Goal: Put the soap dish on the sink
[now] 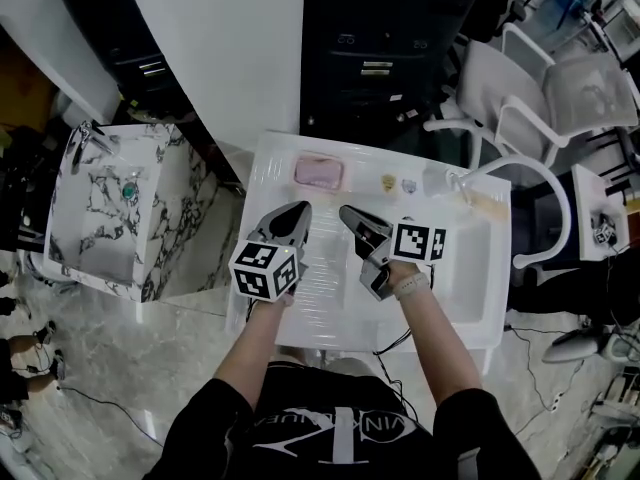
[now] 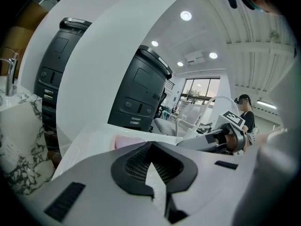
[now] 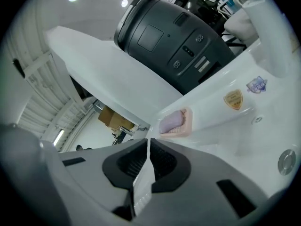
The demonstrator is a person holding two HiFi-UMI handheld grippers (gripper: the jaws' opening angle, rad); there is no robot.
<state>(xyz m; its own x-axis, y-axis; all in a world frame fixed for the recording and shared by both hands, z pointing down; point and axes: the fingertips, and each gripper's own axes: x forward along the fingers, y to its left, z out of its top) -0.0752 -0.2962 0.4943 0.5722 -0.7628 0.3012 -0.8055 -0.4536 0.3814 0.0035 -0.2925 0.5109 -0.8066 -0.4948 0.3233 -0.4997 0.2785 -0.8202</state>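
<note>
The pink soap dish (image 1: 319,172) with a pale bar in it rests on the back ledge of the white sink (image 1: 268,183), left of the middle. It also shows in the right gripper view (image 3: 176,123) and as a pink edge in the left gripper view (image 2: 128,141). Both grippers hover side by side over the basin, in front of the dish and apart from it. My left gripper (image 1: 301,209) (image 2: 150,145) is shut with its tips meeting and nothing held. My right gripper (image 1: 346,211) (image 3: 148,143) is also shut and empty, and it shows in the left gripper view (image 2: 221,136).
A white curved faucet (image 1: 545,183) arches over the sink's right end. Two small stickers (image 1: 398,183) sit on the back ledge, and a drain (image 3: 287,161) lies in the basin. A marbled sink (image 1: 110,208) stands to the left, white chairs (image 1: 560,98) at the back right, a black machine (image 1: 380,58) behind.
</note>
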